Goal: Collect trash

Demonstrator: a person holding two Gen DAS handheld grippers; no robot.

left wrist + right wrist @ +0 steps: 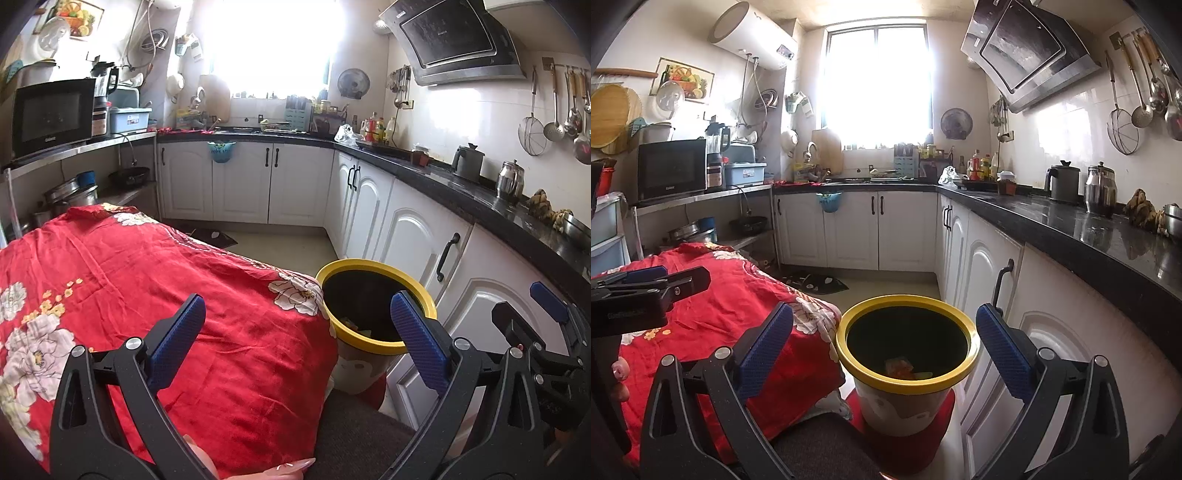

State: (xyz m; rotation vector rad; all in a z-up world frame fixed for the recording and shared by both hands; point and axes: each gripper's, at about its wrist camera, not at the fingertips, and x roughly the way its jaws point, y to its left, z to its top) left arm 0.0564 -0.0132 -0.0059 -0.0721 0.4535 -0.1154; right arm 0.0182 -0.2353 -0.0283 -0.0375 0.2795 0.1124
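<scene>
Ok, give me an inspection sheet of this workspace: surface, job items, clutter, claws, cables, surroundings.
Surface: table under a red floral cloth; no trash seen on it.
Job's things: yellow-rimmed trash bin beside the table, on a red mat; a few scraps at the bottom.
Clutter: kettle, metal jar and bottles on the black countertop.
Claws: left claw open, empty, over the table edge; right claw open, empty, above the bin.
Cables: one cord hanging below the microwave shelf.
Surroundings: white cabinets, bright window, range hood, hanging utensils.
</scene>
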